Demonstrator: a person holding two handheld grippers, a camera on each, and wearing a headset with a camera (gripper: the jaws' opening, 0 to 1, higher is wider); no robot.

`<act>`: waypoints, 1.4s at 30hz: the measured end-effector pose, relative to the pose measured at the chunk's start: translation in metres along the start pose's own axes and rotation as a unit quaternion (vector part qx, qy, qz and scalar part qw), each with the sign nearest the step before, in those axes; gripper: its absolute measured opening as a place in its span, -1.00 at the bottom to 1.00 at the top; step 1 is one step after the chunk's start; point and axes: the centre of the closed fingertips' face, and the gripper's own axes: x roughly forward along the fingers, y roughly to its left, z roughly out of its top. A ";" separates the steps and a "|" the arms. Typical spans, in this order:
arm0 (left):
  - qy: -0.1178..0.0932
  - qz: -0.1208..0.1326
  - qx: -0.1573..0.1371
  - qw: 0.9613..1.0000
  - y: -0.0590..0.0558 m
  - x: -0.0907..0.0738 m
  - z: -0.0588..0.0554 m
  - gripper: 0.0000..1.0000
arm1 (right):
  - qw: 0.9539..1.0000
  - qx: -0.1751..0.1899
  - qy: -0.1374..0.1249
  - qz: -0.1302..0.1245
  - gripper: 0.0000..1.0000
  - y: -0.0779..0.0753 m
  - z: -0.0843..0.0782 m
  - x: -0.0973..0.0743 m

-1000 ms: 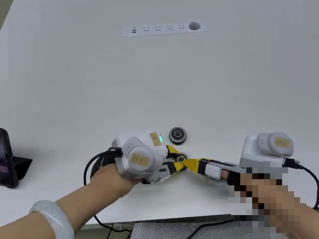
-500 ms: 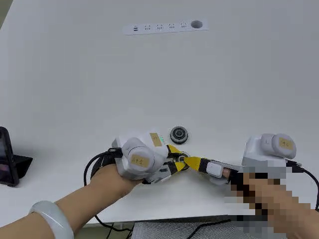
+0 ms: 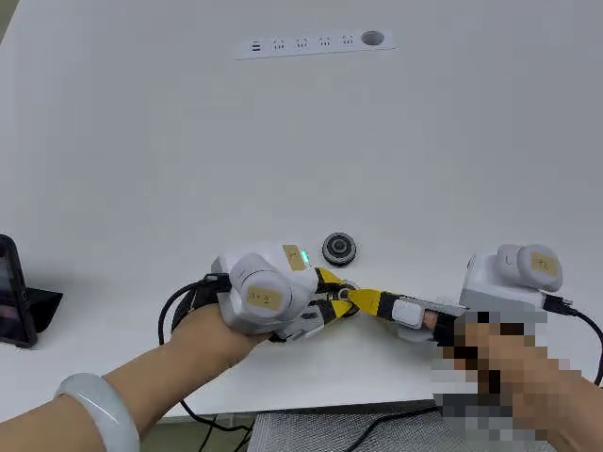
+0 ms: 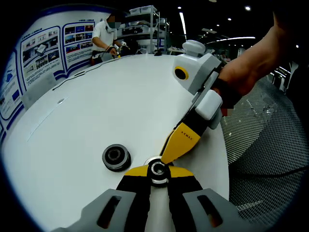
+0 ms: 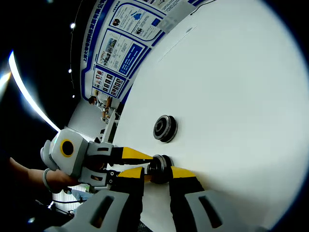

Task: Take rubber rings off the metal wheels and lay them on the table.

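Note:
A small metal wheel (image 3: pixel 342 298) with a dark rubber ring is held just above the white table (image 3: pixel 283 151), near its front edge. My left gripper (image 3: pixel 332 299) is shut on it from the left, and my right gripper (image 3: pixel 356 300) from the right. The left gripper view has the wheel (image 4: pixel 158 170) between my left gripper's (image 4: pixel 158 171) yellow tips, with the other gripper's jaw slanting in from above. In the right gripper view my right gripper (image 5: pixel 157 172) pinches the same wheel (image 5: pixel 160 167). A second ringed wheel (image 3: pixel 339 249) (image 4: pixel 116 157) (image 5: pixel 165 128) lies flat just beyond.
A white power strip (image 3: pixel 311 43) lies at the far edge of the table. A black device on a stand (image 3: pixel 13 299) sits at the left edge. Black cables (image 3: pixel 179 306) loop under my left hand. A person (image 4: pixel 107 34) stands far off in the room.
Both grippers stay clamped on the wheel. The right gripper has edged slightly to the right; the head camera has tilted a little.

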 end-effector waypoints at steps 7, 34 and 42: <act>0.001 0.001 -0.001 1.000 0.000 0.000 0.000 -0.75 | 1.000 0.000 -0.005 0.006 -0.63 0.001 0.001 -0.005; -0.002 0.001 -0.003 1.000 -0.001 0.000 0.001 -0.75 | 1.000 -0.018 0.004 0.008 -0.47 0.003 -0.006 -0.002; -0.002 0.001 -0.003 1.000 0.000 0.000 0.000 -0.75 | 1.000 -0.027 -0.001 0.011 -0.37 0.008 0.001 0.003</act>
